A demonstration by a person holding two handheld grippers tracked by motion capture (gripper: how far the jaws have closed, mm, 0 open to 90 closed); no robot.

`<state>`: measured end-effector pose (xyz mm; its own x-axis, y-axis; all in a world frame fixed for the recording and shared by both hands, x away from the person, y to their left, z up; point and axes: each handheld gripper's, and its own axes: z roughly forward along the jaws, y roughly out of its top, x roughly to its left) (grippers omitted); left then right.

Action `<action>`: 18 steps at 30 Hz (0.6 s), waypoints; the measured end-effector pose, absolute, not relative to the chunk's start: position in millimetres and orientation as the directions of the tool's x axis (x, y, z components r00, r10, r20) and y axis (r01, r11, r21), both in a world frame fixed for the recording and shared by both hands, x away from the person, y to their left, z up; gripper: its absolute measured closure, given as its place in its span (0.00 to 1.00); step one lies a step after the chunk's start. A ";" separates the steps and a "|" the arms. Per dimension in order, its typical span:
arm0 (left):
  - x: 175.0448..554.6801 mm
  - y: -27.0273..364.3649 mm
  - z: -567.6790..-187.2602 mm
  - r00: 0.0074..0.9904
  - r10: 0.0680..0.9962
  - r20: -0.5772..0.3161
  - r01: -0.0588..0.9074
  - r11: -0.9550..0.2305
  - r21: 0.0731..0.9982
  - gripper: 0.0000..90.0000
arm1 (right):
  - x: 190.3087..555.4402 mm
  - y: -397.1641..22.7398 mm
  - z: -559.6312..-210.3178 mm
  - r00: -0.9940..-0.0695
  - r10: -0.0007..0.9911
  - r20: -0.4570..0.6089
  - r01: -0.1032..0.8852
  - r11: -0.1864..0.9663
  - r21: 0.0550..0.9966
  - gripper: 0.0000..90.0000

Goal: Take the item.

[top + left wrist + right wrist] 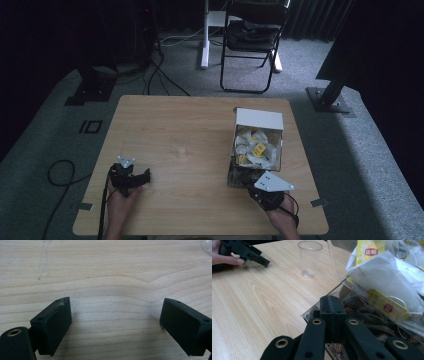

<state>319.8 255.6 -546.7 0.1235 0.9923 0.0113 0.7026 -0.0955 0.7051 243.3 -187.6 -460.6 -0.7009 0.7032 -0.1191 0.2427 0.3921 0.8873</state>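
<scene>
A person sits at the near edge of a pale wooden surface (200, 135), a hand-held gripper in each hand. The left hand-held gripper (131, 176) rests near the near-left corner, and its jaws stand wide apart with nothing between them; in the left gripper view there is just bare wood grain in the gap. The left hand (121, 202) comes up from the near edge behind it.

The right hand-held gripper (265, 189) sits toward the near-right corner, a grey plate (272, 183) on top of it. Its jaws are pressed flat together in the right gripper view, and I see nothing caught between them. Their tips are right at the near end of a clear box (255, 150) that stands along the right side of the surface. The box has a white lid (259, 119) tipped up at its far end, and it is heaped with tea bags (387, 285), white paper sachets with yellow tags (385, 305); darker wrapped packets (359, 308) lie lower in the box by the jaw tips.

In the right gripper view a clear cup (309, 258) stands upright and empty on the surface, just beside the box wall, between the box and the left hand-held gripper. From the high view it is too faint to pick out.

Beyond the far edge, a black folding chair (252, 37) stands on grey carpet.
</scene>
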 end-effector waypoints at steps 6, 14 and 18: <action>319.8 255.6 -546.7 0.123 0.992 0.011 0.703 -0.095 0.705 0.12 | 240.8 -183.9 -457.7 -0.709 0.695 -0.118 0.237 0.392 0.889 1.00; 319.8 255.6 -546.7 0.123 0.992 0.011 0.703 -0.095 0.705 0.12 | 238.2 -177.1 -453.6 -0.723 0.679 -0.125 0.219 0.397 0.891 1.00; 319.8 255.6 -546.7 0.123 0.992 0.011 0.703 -0.095 0.705 0.12 | 237.6 -173.0 -451.9 -0.728 0.674 -0.126 0.214 0.398 0.892 1.00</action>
